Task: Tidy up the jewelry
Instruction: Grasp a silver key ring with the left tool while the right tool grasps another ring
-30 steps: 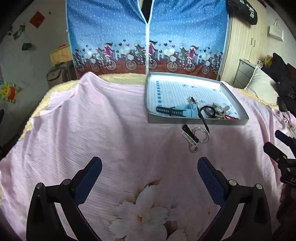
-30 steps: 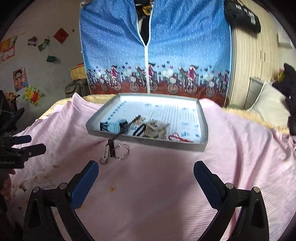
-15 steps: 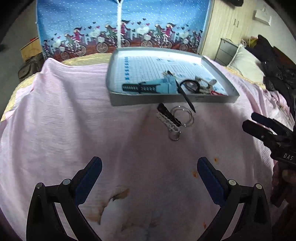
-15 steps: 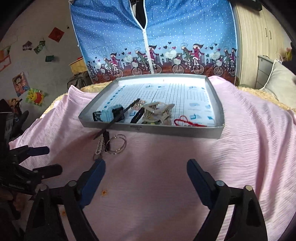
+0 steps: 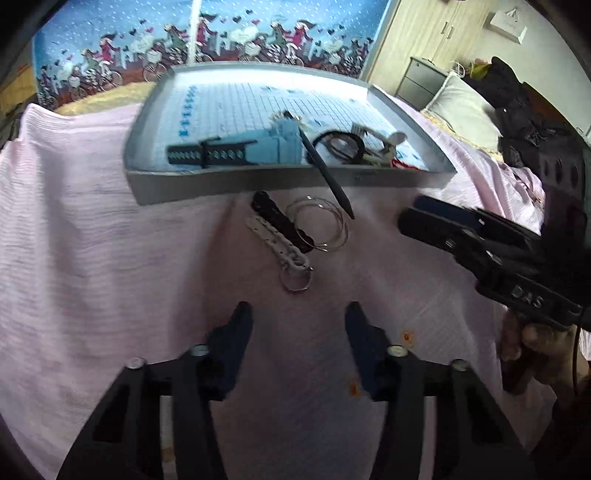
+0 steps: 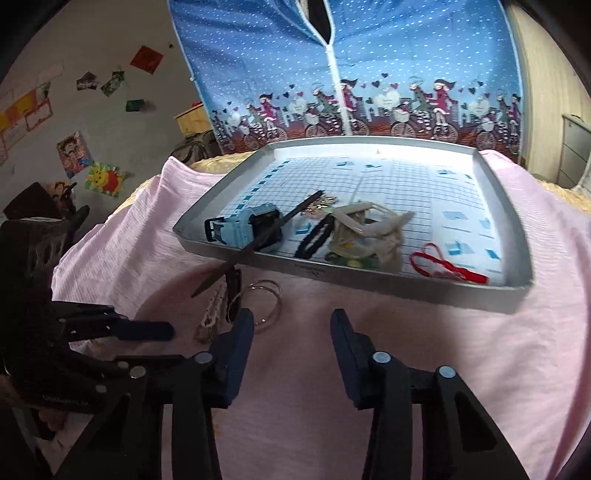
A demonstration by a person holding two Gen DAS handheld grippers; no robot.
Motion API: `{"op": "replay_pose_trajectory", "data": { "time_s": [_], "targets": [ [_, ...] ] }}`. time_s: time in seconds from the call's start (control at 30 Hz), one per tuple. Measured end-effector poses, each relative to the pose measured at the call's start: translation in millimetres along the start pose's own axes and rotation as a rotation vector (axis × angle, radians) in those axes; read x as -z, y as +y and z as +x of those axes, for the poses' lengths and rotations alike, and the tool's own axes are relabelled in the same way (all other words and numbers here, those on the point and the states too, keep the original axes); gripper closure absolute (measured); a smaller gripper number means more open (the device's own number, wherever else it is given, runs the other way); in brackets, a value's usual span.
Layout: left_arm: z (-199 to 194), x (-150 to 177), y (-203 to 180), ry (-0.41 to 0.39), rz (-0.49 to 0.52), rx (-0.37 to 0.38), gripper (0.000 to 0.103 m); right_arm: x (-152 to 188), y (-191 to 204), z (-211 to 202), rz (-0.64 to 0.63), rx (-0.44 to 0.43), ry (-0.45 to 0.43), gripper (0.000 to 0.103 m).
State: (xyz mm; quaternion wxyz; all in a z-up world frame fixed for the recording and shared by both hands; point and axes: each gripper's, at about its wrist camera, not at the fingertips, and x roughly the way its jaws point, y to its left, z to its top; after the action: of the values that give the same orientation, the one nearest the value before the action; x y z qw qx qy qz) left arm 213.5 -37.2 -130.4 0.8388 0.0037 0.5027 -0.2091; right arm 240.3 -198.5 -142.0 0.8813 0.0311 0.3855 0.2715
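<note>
A grey tray point(image 5: 280, 181) point(image 6: 402, 291) rests on the pink cloth and holds a blue watch point(image 6: 240, 227), a black hair tie point(image 5: 341, 144), beige clips point(image 6: 365, 229) and a red cord point(image 6: 443, 266). A dark stick point(image 5: 327, 173) juts over its front rim. On the cloth in front lie a black clip point(image 5: 277, 218), a white beaded strip with a key ring point(image 5: 280, 247) and thin silver hoops point(image 5: 325, 225) point(image 6: 267, 299). My left gripper point(image 5: 297, 325) hangs open just short of the key ring. My right gripper point(image 6: 291, 332) is open beside the hoops.
The pink cloth point(image 5: 92, 258) covers a bed. A blue patterned curtain point(image 6: 351, 74) hangs behind the tray. Pillow and dark clothes point(image 5: 517, 107) lie at the far right, with a wooden wardrobe point(image 5: 436, 33) behind. A hand point(image 5: 532, 343) holds the right gripper.
Both grippers have moved forward toward the items in front of the tray, and both have narrowed their jaws from wide open to a smaller gap.
</note>
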Motion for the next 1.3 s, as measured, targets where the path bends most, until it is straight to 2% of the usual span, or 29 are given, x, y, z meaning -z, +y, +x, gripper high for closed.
{"op": "replay_pose_trajectory", "data": {
  "time_s": [0.2, 0.33, 0.47, 0.67, 0.83, 0.87, 0.93, 1.0, 1.3],
  "targets": [
    [12, -13, 13, -0.004, -0.035, 0.022, 0.073, -6, 1, 22, -0.038, -0.030, 0.050, 0.075],
    [18, -15, 17, -0.008, -0.061, 0.033, 0.074, -6, 1, 29, -0.057, -0.027, 0.068, 0.075],
    [18, -16, 25, -0.012, -0.097, 0.019, 0.087, -8, 3, 38, -0.076, -0.030, 0.085, 0.075],
    [13, -12, 32, -0.021, -0.133, 0.028, 0.087, -17, 6, 64, -0.096, -0.008, 0.141, 0.075],
    [13, -11, 34, 0.020, -0.176, 0.064, 0.087, -13, 9, 67, -0.091, 0.012, 0.198, 0.075],
    [12, -11, 35, 0.028, -0.182, 0.071, 0.087, -11, 10, 67, -0.093, 0.016, 0.205, 0.077],
    [11, -11, 36, 0.033, -0.186, 0.080, 0.086, -8, 13, 66, -0.102, 0.032, 0.217, 0.093],
    [10, -10, 38, 0.038, -0.187, 0.085, 0.087, -5, 14, 65, -0.100, 0.032, 0.221, 0.097],
    [2, -7, 27, 0.077, -0.153, 0.054, 0.086, 3, 15, 40, -0.057, 0.042, 0.213, 0.099]
  ]
}}
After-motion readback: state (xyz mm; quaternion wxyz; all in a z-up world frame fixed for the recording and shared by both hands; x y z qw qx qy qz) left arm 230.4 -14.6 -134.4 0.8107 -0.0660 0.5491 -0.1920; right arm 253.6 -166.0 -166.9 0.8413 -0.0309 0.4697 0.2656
